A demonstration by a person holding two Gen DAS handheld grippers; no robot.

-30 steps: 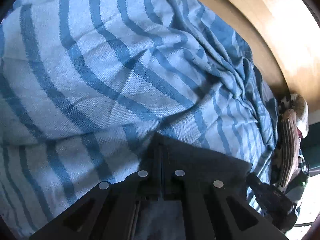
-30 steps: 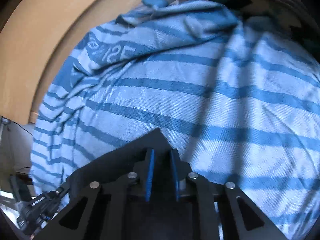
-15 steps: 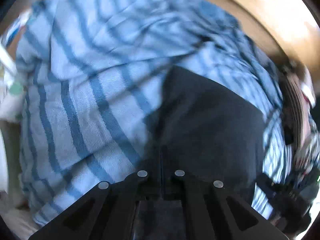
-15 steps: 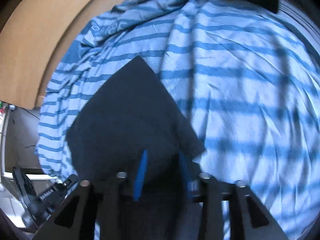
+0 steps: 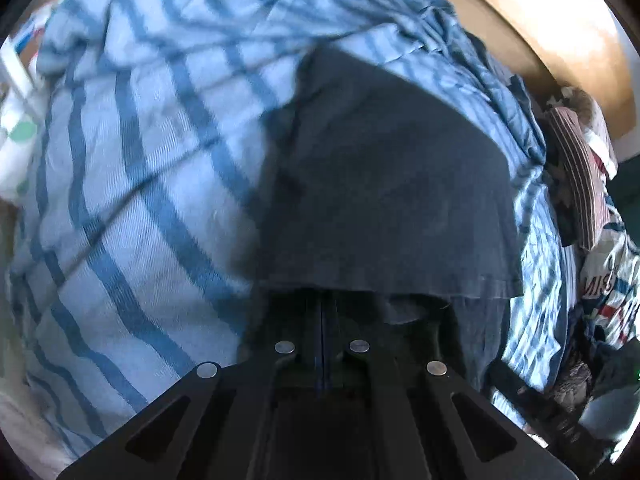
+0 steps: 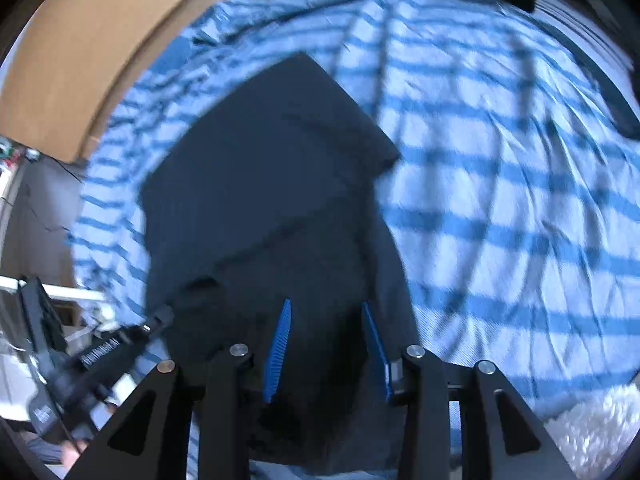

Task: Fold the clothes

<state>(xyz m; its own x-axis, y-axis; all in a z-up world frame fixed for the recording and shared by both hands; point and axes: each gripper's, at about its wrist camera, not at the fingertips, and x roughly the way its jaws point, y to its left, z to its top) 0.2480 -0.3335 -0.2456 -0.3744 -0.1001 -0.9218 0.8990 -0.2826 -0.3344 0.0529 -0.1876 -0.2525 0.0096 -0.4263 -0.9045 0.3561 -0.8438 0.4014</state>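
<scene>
Dark garment [image 5: 384, 184]: lies folded on the striped blanket [image 5: 132, 184], near the blanket's rumpled edge by the wooden board [image 5: 568, 20]; its near hem hangs over the left tongs.

Left tongs [image 5: 322, 316]: fingers pressed together; tips hidden under the hem, so whether cloth is pinched between them cannot be told.

Right tongs [image 6: 326, 320]: blue fingers [image 6: 280, 344] spread apart, hovering above the garment's near part.

Heap of other clothes [image 5: 580, 184]: at the blanket's right edge, partly cut off, one piece striped.

Both views are blurred; the blanket's far edges are hard to make out.
</scene>
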